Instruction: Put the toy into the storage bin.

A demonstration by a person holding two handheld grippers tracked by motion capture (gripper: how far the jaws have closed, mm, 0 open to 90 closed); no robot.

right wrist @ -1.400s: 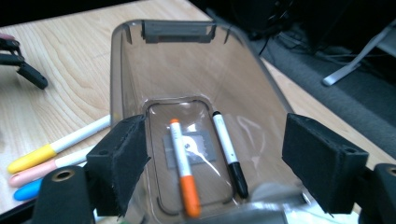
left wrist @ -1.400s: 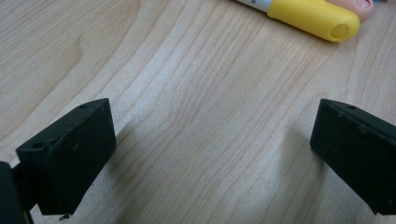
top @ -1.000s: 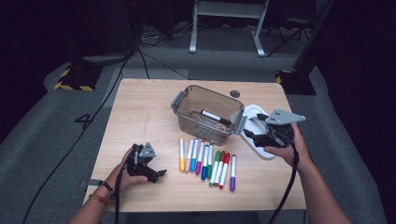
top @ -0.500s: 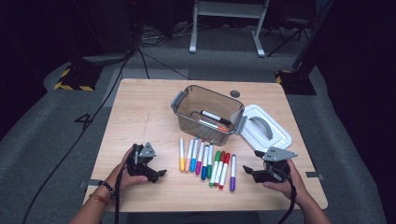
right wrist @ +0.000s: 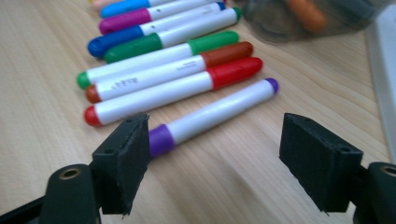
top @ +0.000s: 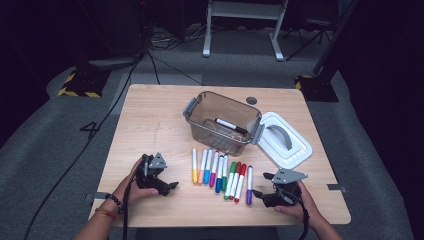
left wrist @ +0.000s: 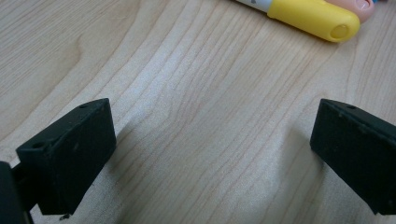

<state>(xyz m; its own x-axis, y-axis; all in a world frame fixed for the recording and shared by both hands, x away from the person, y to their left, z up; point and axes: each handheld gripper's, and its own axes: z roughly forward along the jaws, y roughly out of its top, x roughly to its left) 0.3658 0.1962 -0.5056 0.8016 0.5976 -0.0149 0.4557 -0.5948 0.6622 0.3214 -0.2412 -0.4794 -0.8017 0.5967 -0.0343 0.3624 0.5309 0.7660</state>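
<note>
Desk [top: 150, 125]: pale wood laminate, fine straight grain, rectangular.
Bin [top: 192, 111]: clear smoky plastic, grey rim, rounded corners, open at mid-desk; one white marker with black cap [top: 230, 125] inside.
Lid [top: 285, 142]: white plastic with grey arched handle, flat on desk, touching bin's right side.
Markers [top: 220, 172]: smooth white barrels, coloured caps, laid in a row just in front of bin, yellow [top: 194, 166] at left end, purple [top: 249, 178] at right end.

High view: whole layout, both hands at near edge, well apart, either side of the row.
Left gripper view: close wood grain, yellow cap [left wrist: 313, 17] at top edge, a pink tip beside it.
Right gripper view: row seen lengthwise, with green [right wrist: 154, 63], brown [right wrist: 168, 72], red [right wrist: 168, 91] and purple [right wrist: 210, 114] nearest; something orange, blurred, inside bin.

Left gripper [top: 169, 186]: matte black blocky jaws spread wide, holding nothing, low over bare desk left of yellow marker.
Right gripper [top: 258, 193]: jaws spread wide, empty, low over desk just right of purple marker; left jaw overlapping its purple end in right gripper view, contact not determinable.
</note>
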